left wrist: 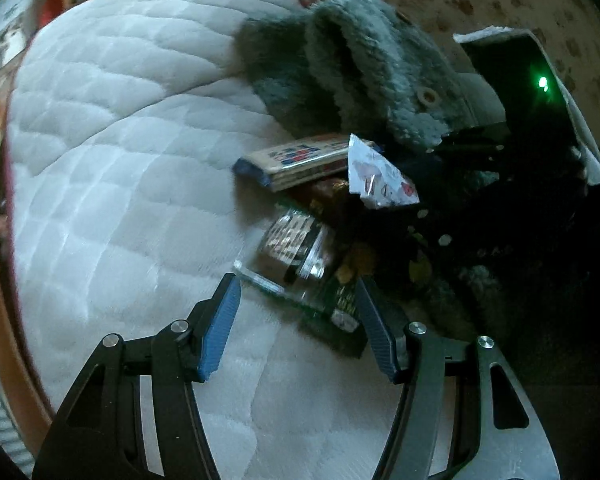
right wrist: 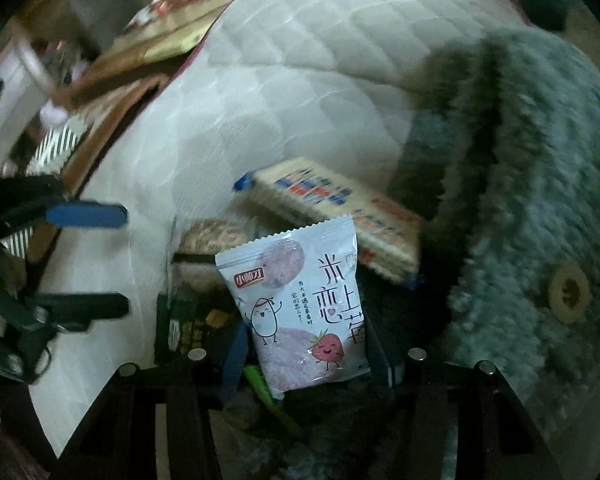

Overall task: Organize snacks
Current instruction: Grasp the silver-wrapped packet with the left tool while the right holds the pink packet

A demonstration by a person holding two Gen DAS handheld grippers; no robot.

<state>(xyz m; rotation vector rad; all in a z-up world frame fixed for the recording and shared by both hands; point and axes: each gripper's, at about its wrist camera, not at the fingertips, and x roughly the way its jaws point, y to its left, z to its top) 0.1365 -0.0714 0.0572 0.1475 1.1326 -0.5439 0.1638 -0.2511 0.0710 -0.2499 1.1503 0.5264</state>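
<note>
Snack pile on quilted mattress (left wrist: 120, 160), beside grey fleece garment (left wrist: 364, 68).

Right gripper (right wrist: 306, 344) clamped on white strawberry rice-cracker packet (right wrist: 304, 312), near cracker box (right wrist: 332, 216); left gripper (left wrist: 296, 312) half open, empty, over dark packets (left wrist: 296, 248).

White quilted mattress (left wrist: 120, 168), snack packets (left wrist: 296, 160), grey fleece garment (left wrist: 364, 68)

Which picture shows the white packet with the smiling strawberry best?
The right wrist view. There the strawberry packet faces the camera, upright between the right hand-held gripper's fingers, so its drawings and writing show. In the left wrist view the packet is small, crumpled and turned sideways, above the other snacks.
</note>
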